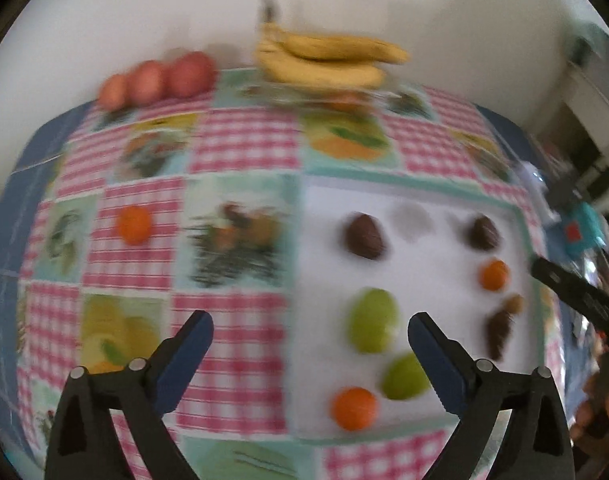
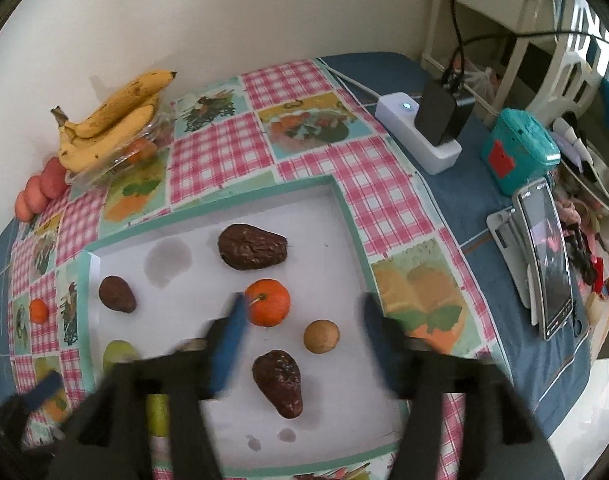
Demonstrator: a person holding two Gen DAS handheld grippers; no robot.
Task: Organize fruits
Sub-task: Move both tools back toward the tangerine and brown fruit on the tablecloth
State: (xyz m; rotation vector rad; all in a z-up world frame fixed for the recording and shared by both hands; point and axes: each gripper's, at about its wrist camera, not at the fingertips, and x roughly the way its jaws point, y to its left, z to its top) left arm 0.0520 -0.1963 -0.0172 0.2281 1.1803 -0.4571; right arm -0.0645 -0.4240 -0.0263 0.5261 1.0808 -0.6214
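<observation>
Beyond tablecloth (image 2: 224, 152), only right wrist shows phone (image 2: 548, 256).

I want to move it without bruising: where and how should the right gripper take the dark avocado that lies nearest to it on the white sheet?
Grip the avocado across its wide lower belly, coming from above. It lies flat, narrow end upper left, so the belly probably gives steadier sides. The open right gripper hangs above it; the small brown fruit sits close, so keep clear.
</observation>
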